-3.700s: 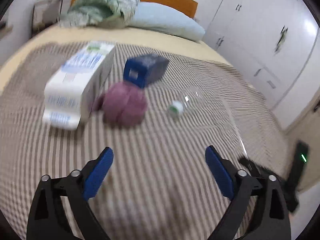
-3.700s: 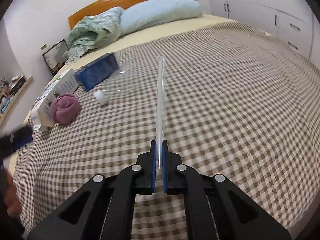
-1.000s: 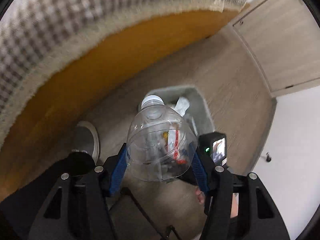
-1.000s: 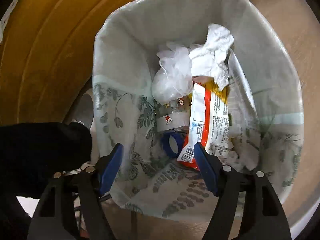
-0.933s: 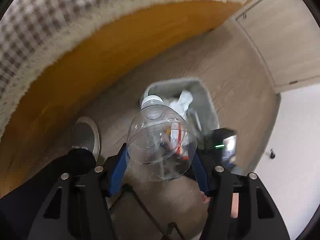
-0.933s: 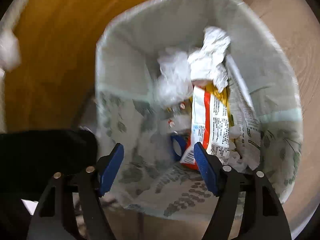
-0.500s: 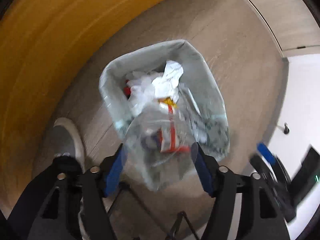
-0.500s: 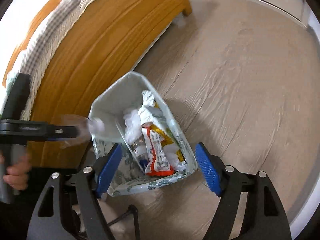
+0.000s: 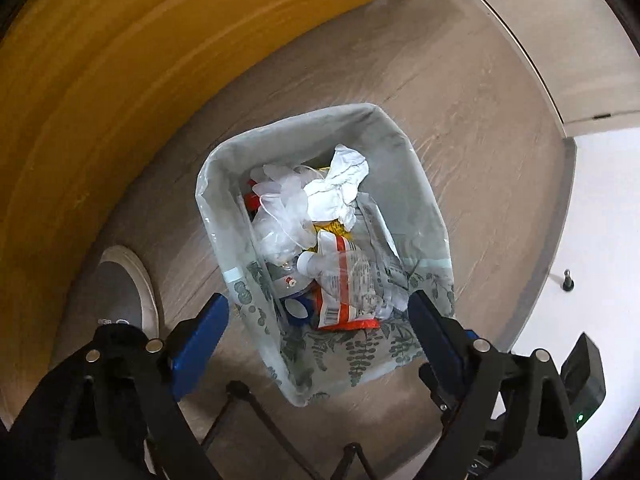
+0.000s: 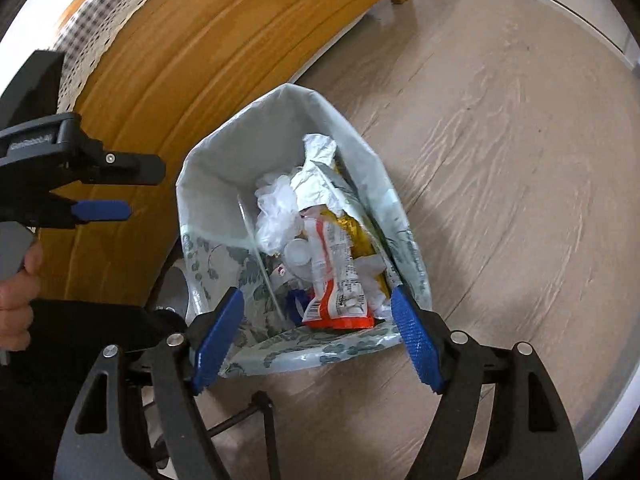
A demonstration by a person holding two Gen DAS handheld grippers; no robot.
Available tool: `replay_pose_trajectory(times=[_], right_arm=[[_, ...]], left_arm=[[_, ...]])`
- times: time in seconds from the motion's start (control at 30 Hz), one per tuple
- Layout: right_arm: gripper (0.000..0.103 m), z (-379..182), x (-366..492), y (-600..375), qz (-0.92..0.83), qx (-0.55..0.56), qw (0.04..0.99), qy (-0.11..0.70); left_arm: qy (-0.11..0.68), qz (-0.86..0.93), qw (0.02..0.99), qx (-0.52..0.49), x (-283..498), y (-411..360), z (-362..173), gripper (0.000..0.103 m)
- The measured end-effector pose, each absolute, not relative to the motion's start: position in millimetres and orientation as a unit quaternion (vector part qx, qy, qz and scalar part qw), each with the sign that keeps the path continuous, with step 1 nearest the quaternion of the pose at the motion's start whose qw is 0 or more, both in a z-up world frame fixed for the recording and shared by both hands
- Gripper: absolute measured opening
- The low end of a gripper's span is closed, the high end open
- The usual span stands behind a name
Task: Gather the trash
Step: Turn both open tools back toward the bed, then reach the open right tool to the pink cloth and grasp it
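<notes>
Above the bin (image 9: 416,184), left gripper (image 9: 316,328) has its jaws wide apart, having just been opening, nothing between them; bottle (image 9: 340,272) lies below inside the bin on the trash. Right gripper (image 10: 316,332) jaws also apart, holding nothing.

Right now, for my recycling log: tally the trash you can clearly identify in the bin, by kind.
Plastic bottles: 2, white-capped and blue-capped
Red-and-white wrapper: 1
Crumpled white paper: 1
Clear crumpled plastic: 1
Total: 5; more lies half-hidden.
</notes>
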State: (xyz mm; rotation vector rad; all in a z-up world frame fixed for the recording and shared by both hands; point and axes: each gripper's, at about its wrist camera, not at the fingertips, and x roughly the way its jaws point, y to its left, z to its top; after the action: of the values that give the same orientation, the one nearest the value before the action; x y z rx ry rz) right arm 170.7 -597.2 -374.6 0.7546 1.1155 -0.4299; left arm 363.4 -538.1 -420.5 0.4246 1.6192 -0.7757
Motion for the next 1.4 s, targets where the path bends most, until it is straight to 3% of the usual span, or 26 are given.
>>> replay_pose_trajectory(times=[0.27, 0.5, 0.67, 0.87, 0.97, 1.23, 1.4], right_arm=[[0.073, -362.7, 175.1, -600.5, -0.216, 0.325, 0.761, 0.519], [0.073, -296.9, 201.0, -596.3, -0.239, 0.244, 0.785, 0.517], [0.073, -218.8, 240.9, -576.0, -0.227, 0.179, 0.83, 0.477], [0.073, -131.9, 309.9, -517.1, -0.188, 0.139, 0.888, 0.397], [0.082, -107.6, 350.5, -474.7, -0.17, 0.126, 0.911, 0.354], [0.082, -87.7, 468.3, -358.7, -0.126, 0.081, 0.935, 0.32], [0.082, -102.0, 541.4, -292.8, -0.061, 0.078, 0.942, 0.322]], left_arm=[[0.664, -0.384, 0.608, 0.204, 354.7, -534.3, -378.8, 0.088], [0.614, -0.368, 0.686, 0.129, 383.2, -500.3, -302.0, 0.088], [0.515, -0.396, 0.759, 0.045, 416.4, -422.4, -196.9, 0.088], [0.409, -0.339, 0.847, 0.011, 480.3, -295.1, -121.5, 0.091], [0.396, -0.282, 0.874, -0.015, 515.4, -234.9, -116.4, 0.092], [0.381, -0.186, 0.903, -0.074, 595.7, -109.4, -115.8, 0.092], [0.426, -0.147, 0.883, -0.13, 654.4, -30.2, -128.7, 0.092]])
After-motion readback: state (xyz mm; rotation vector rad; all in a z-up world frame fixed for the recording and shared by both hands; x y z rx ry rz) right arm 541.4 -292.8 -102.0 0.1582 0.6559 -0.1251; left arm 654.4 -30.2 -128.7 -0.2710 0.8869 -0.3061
